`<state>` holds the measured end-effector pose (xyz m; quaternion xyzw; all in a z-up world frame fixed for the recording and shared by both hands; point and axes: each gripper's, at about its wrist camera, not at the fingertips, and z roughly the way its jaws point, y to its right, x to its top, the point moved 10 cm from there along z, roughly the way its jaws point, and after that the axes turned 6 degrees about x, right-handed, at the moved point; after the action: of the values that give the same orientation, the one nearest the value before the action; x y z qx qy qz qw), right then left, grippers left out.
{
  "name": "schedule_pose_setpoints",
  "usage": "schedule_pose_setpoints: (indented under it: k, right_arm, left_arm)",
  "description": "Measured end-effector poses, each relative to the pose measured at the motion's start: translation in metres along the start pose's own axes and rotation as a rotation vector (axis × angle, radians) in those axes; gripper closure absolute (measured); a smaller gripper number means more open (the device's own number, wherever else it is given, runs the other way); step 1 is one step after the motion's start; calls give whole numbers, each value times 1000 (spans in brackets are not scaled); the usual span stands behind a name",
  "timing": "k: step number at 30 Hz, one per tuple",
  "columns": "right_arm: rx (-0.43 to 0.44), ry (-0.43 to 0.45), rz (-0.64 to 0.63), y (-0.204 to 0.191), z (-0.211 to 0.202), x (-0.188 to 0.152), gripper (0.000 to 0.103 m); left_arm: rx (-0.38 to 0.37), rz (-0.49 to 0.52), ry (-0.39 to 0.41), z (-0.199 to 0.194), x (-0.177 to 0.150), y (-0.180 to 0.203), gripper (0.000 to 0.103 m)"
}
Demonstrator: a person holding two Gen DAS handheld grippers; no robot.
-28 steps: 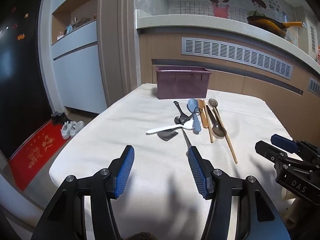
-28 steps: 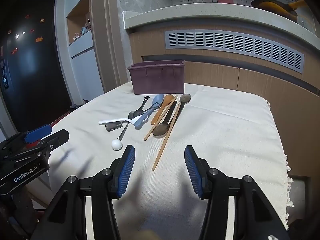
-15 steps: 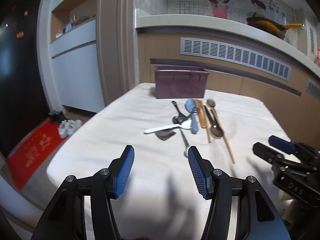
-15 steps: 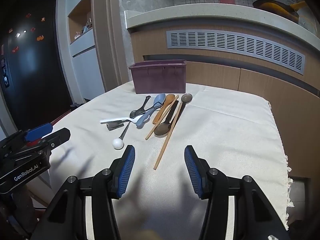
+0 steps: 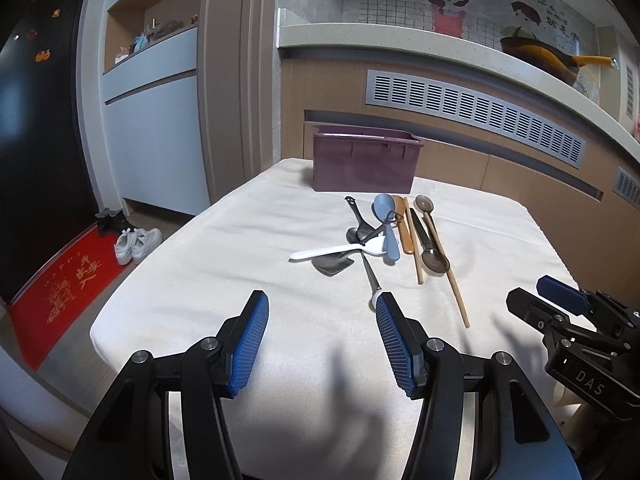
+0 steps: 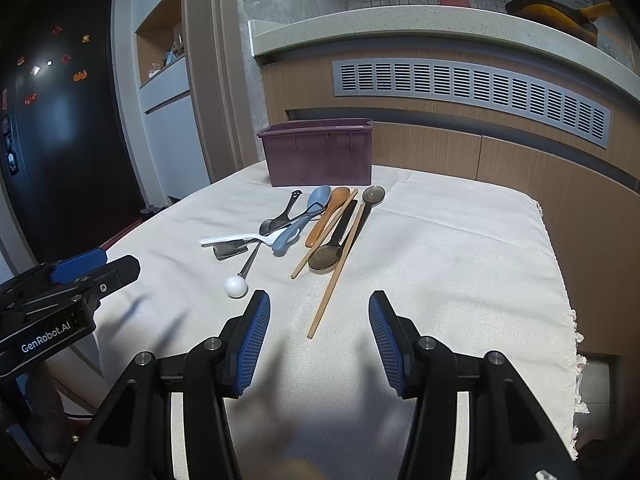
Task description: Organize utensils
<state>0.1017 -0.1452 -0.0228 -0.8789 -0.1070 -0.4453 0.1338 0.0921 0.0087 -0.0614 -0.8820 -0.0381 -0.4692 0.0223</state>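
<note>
A pile of utensils lies mid-table: a white spoon (image 5: 332,249) (image 6: 236,237), a blue spoon (image 5: 387,222) (image 6: 308,216), an orange-brown spoon (image 6: 328,214), a dark brown spoon (image 5: 430,250) (image 6: 332,250), chopsticks (image 5: 446,264) (image 6: 338,272) and a metal stick with a white ball end (image 6: 236,286). A purple bin (image 5: 366,162) (image 6: 320,152) stands behind them. My left gripper (image 5: 320,326) is open and empty, short of the pile. My right gripper (image 6: 318,330) is open and empty, near the chopstick's near tip.
The table has a cream cloth (image 5: 248,240) (image 6: 460,248) with edges at left, right and near side. A wooden counter front with a vent (image 6: 472,88) rises behind. Shoes (image 5: 136,244) and a red mat (image 5: 60,288) lie on the floor at left.
Both grippers have shifted only slightly; the view has crept a little. Nothing on the table has moved.
</note>
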Motion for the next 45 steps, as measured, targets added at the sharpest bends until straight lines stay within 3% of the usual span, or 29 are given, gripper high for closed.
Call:
schedule_pose_setpoints:
  k: [45]
  right_arm:
    - [2, 1, 10, 2, 0, 0, 54]
  left_arm:
    - [6, 12, 1, -1, -2, 0, 46]
